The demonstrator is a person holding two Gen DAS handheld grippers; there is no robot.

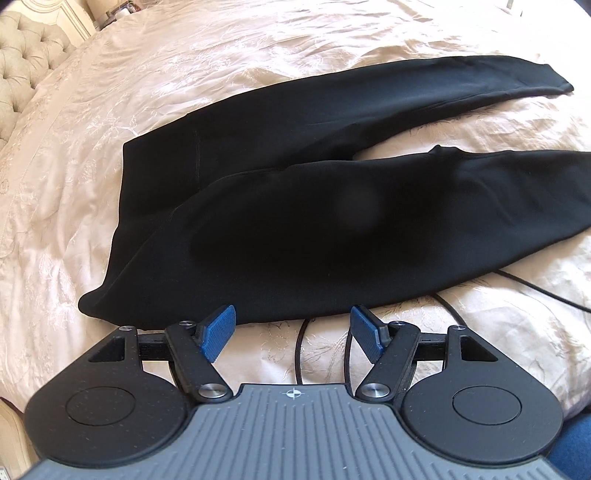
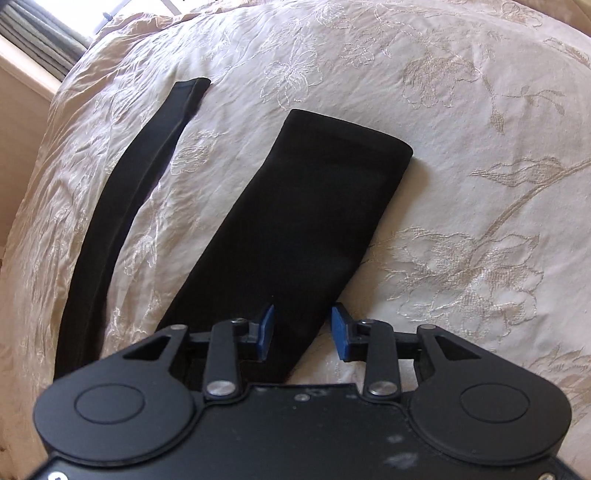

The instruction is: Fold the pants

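Black pants (image 1: 295, 229) lie flat on a cream embroidered bedspread (image 1: 184, 74), waistband to the left and both legs running right. My left gripper (image 1: 291, 328) hovers open and wide at the pants' near edge by the hip, with nothing between its blue pads (image 1: 218, 334). In the right wrist view the near leg (image 2: 295, 221) runs away from me to its hem, and the far leg (image 2: 122, 206) shows as a thin strip on the left. My right gripper (image 2: 303, 332) stands over the near leg's right edge. Its pads are a narrow gap apart and not pressing on the cloth.
Black cables (image 1: 535, 295) cross the bedspread just in front of the pants, near my left gripper. A tufted headboard (image 1: 26, 55) stands at the far left. The bed's edge drops off at the left beside a curtained window (image 2: 37, 29).
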